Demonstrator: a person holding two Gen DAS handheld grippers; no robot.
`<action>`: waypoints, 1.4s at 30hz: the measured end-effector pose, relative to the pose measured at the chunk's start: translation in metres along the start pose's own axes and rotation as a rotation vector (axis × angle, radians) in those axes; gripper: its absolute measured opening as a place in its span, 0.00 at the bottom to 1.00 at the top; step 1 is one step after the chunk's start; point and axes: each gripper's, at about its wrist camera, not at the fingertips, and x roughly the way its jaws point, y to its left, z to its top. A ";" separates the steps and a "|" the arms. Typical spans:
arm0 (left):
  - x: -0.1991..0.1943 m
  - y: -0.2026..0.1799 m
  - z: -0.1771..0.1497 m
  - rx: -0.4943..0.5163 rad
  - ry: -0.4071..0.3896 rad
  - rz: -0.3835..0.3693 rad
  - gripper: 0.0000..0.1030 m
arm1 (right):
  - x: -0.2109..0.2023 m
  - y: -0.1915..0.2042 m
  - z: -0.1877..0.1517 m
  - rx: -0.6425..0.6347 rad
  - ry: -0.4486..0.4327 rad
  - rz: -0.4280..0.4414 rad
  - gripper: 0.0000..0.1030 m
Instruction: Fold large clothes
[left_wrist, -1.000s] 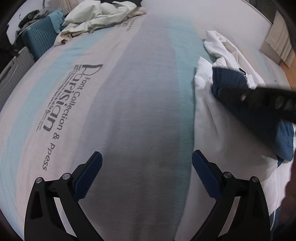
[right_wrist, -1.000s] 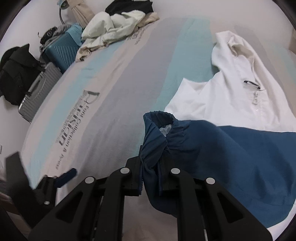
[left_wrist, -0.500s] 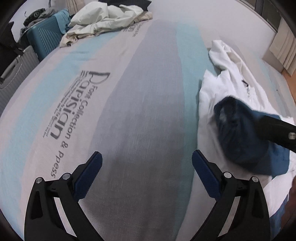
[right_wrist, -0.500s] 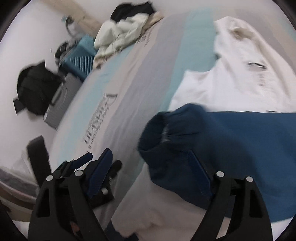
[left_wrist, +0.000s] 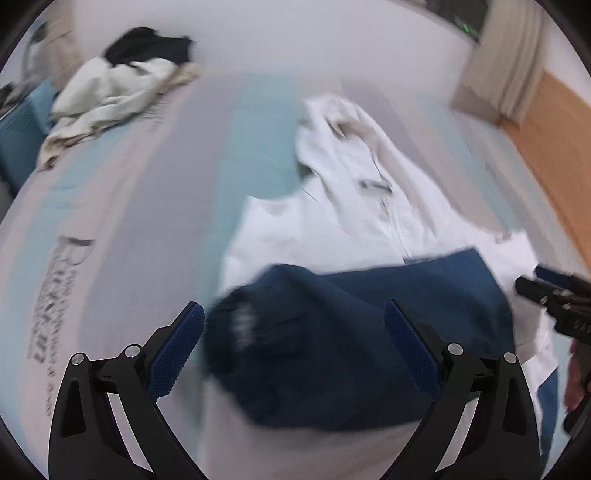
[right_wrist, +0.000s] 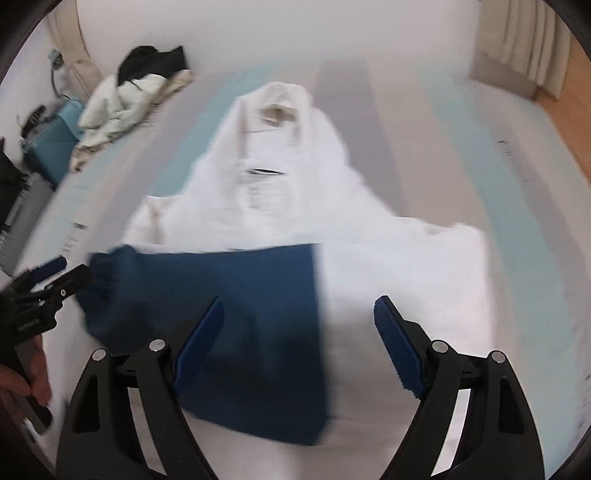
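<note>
A white hooded jacket (left_wrist: 351, 206) (right_wrist: 277, 184) lies spread on the bed, hood toward the far end. Its dark blue sleeve (left_wrist: 369, 295) (right_wrist: 240, 280) lies folded across the white body, with the gathered cuff (left_wrist: 236, 325) at the jacket's left edge. My left gripper (left_wrist: 293, 306) hangs open above the cuff end, nothing between its pads. My right gripper (right_wrist: 299, 301) is open over the sleeve's other end and the white front, holding nothing. Each gripper shows at the edge of the other's view: the right gripper (left_wrist: 554, 295) and the left gripper (right_wrist: 48, 273), each held by a hand.
The striped bed cover (left_wrist: 147, 221) carries printed lettering on its left side. A heap of pale and black clothes (left_wrist: 110, 92) (right_wrist: 122, 99) sits at the far left corner. Beyond it stand a teal suitcase (right_wrist: 51, 147) and a grey one (right_wrist: 18, 218). Curtain (left_wrist: 509, 74) and wooden floor (left_wrist: 554, 147) lie right.
The right gripper, shut on the blue sleeve cuff a second ago, has opened and let it drop onto the white body. Both grippers have swept to the right over the jacket.
</note>
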 end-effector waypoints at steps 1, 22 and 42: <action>0.011 -0.006 0.000 0.003 0.019 -0.012 0.92 | 0.005 -0.006 -0.002 -0.001 0.007 -0.023 0.77; 0.085 0.000 -0.026 0.028 0.190 0.144 0.90 | 0.082 -0.043 -0.034 0.026 0.171 -0.059 0.69; 0.080 -0.006 0.136 0.089 0.102 0.033 0.90 | 0.077 0.001 0.131 -0.230 -0.027 0.003 0.69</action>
